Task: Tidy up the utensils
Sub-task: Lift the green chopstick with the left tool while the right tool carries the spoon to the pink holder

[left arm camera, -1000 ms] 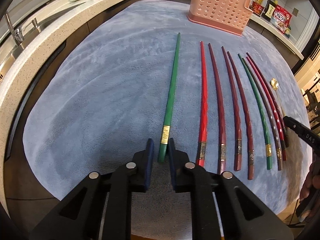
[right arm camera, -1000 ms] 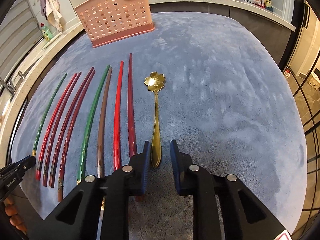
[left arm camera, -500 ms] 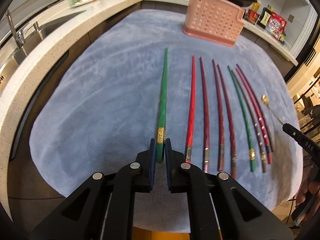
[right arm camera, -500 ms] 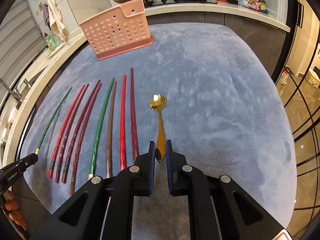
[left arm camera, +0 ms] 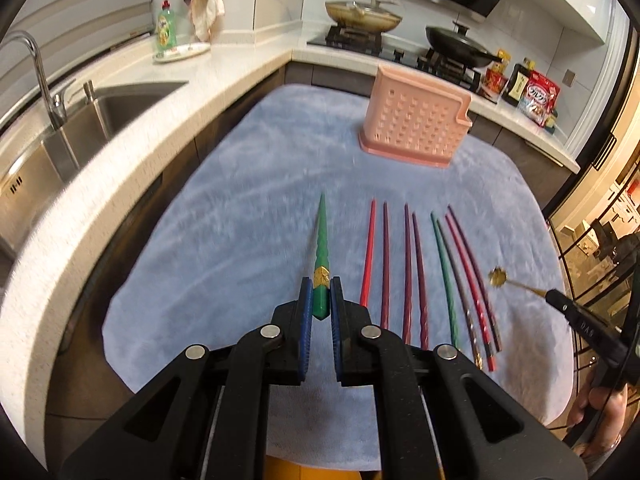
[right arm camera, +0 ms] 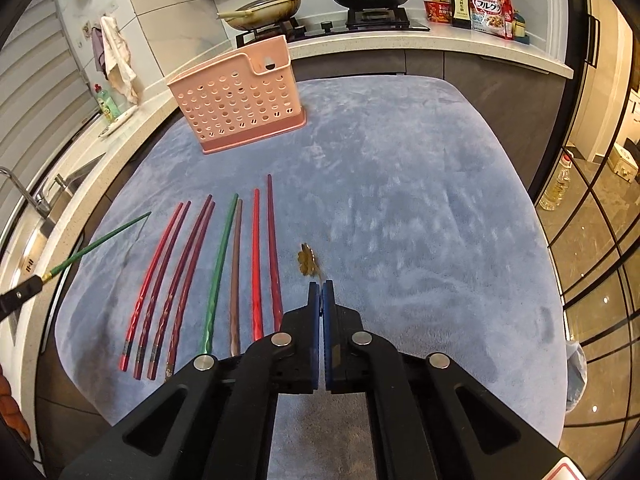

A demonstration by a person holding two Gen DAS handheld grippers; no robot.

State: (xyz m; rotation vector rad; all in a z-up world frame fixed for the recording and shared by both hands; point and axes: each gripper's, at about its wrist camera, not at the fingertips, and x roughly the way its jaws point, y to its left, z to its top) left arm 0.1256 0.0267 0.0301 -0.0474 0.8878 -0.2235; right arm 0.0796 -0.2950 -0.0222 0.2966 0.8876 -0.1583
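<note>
Pink basket (right arm camera: 240, 100) sits at the far end of the worktop (right arm camera: 420, 200), eight chopsticks (right arm camera: 256, 264) lined up flat. Left gripper (left arm camera: 320, 300) is clamped on one green chopstick (left arm camera: 321, 248), lifted; right gripper (right arm camera: 321, 292) pinches the one gold spoon (right arm camera: 307, 259).

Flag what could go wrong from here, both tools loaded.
1. The left hand-held gripper pinches the green chopstick only at its butt end; the long shaft may swing or slip in transit.
2. The right hand-held gripper holds the gold spoon by its thin handle; it could twist.
3. The pink basket has a narrow top, and two arms converging there could collide.
</note>
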